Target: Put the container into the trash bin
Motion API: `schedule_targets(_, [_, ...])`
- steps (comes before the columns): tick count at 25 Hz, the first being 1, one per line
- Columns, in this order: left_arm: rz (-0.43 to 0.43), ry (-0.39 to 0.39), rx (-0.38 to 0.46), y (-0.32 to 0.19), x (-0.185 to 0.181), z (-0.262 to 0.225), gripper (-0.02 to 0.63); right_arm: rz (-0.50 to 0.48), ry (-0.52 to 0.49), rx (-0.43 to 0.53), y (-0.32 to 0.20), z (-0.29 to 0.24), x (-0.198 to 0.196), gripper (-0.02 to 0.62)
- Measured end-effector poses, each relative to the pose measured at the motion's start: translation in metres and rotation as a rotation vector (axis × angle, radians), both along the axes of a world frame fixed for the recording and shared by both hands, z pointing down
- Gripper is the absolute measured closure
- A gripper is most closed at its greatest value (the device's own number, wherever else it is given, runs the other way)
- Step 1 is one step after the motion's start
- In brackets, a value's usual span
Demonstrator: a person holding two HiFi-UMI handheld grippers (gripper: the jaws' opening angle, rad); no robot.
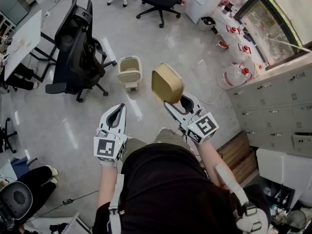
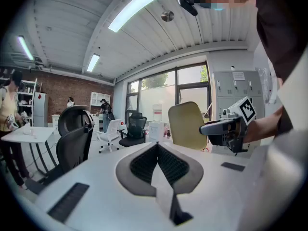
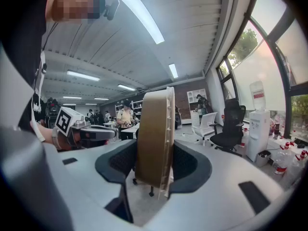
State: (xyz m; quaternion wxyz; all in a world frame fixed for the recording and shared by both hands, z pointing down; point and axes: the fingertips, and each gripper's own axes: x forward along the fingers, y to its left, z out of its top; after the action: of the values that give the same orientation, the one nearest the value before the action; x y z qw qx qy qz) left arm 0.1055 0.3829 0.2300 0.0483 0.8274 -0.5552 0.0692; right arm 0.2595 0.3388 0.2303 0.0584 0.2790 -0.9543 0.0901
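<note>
The big grey floor (image 1: 161, 43) fills most of the head view. A black chair (image 1: 80, 48) stands at the upper left. The small cream trash bin (image 1: 129, 73) sits on the floor just left of the middle. The tan container (image 1: 167, 83) is up in the air, to the right of the bin. The right gripper (image 1: 174, 105) squeezes its edge. The left gripper (image 1: 118, 111) is closed with nothing in it. This looks like the carrying step. Next, the container should go left over the bin's mouth, then be let go.
</note>
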Motion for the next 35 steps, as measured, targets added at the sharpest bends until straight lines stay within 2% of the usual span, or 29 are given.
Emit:
schedule_targets(4, [-0.004, -0.069, 0.007, -0.008, 0.025, -0.013, 0.598, -0.004, 0.014, 0.022, -0.002, -0.002, 0.02, 0.379])
schedule_targets(9, [0.008, -0.076, -0.006, -0.016, 0.053, -0.01, 0.598, -0.021, 0.048, 0.072, -0.004, -0.003, 0.039, 0.379])
schedule_targets(15, [0.015, -0.104, -0.008, -0.031, 0.091, -0.007, 0.598, -0.025, 0.078, 0.089, -0.015, 0.001, 0.071, 0.374])
schedule_targets(20, [-0.003, -0.126, -0.048, -0.036, 0.113, 0.012, 0.598, -0.015, 0.115, 0.104, -0.03, 0.01, 0.096, 0.374])
schedule_targets(24, [-0.016, -0.129, -0.093, -0.041, 0.11, 0.023, 0.598, -0.048, 0.104, 0.115, -0.038, 0.019, 0.096, 0.374])
schedule_targets(27, [-0.018, -0.115, -0.102, -0.056, 0.1, 0.03, 0.598, -0.052, 0.139, 0.114, -0.051, 0.027, 0.088, 0.374])
schedule_targets(35, [0.016, -0.074, -0.097, -0.132, 0.057, 0.043, 0.598, -0.028, 0.196, 0.107, -0.115, 0.034, 0.05, 0.374])
